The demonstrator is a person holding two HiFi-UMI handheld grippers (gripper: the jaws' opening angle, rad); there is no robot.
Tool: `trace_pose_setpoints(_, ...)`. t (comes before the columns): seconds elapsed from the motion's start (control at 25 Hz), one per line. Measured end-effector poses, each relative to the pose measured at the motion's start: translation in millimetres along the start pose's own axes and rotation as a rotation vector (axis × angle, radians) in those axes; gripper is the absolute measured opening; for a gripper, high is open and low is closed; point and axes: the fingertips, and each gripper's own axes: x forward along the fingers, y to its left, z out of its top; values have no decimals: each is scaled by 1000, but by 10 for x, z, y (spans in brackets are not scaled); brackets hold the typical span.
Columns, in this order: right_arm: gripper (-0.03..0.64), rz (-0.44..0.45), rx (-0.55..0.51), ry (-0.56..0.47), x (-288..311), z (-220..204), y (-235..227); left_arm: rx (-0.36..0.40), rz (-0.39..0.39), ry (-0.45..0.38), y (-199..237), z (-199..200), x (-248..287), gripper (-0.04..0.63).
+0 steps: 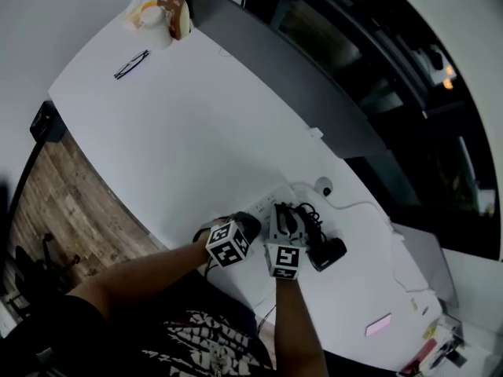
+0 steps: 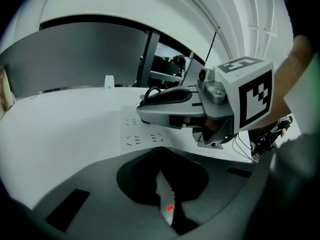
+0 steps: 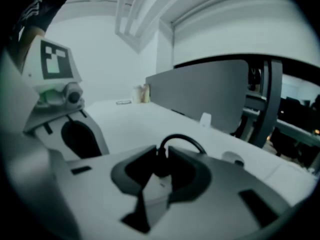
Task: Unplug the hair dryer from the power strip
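A white power strip lies on the white table near its front edge. Beside it lies the black hair dryer with its coiled cord. My left gripper rests its nearly closed tips on the strip's end, and the red switch light shows through the thin gap. My right gripper has its jaws on either side of the black plug, with both tips against it. The cord loops up from the plug. The strip's white face shows under the plug.
A grey divider runs along the table's far side. A cup and snack packet and a pen-like thing lie at the far corner. Right of the dryer are a thin white cable and a pink item. The wooden floor lies beyond the left edge.
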Motion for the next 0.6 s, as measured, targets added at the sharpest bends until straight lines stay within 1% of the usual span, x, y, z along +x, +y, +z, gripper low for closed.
trace_pose_setpoints(0.28, 94, -9, 51, -2, 17, -13, 29, -16, -25, 6, 25, -34, -2, 26)
trace_pose_setpoints(0.44, 95, -42, 66, 3, -64, -74, 15, 10, -19, 13, -5, -58, -14, 26)
trace_pose_setpoints(0.52, 103, -34, 95, 38, -72, -166, 30, 16, -15, 14, 3, -69, -14, 26)
trace_pose_setpoints(0.56, 134, -20, 112, 69, -76, -236, 42, 14, -13, 15, 13, -72, -15, 26)
trace_pose_setpoints(0.6, 146, -3, 125, 96, -92, -302, 58, 11, -11, 16, 20, -73, -18, 26)
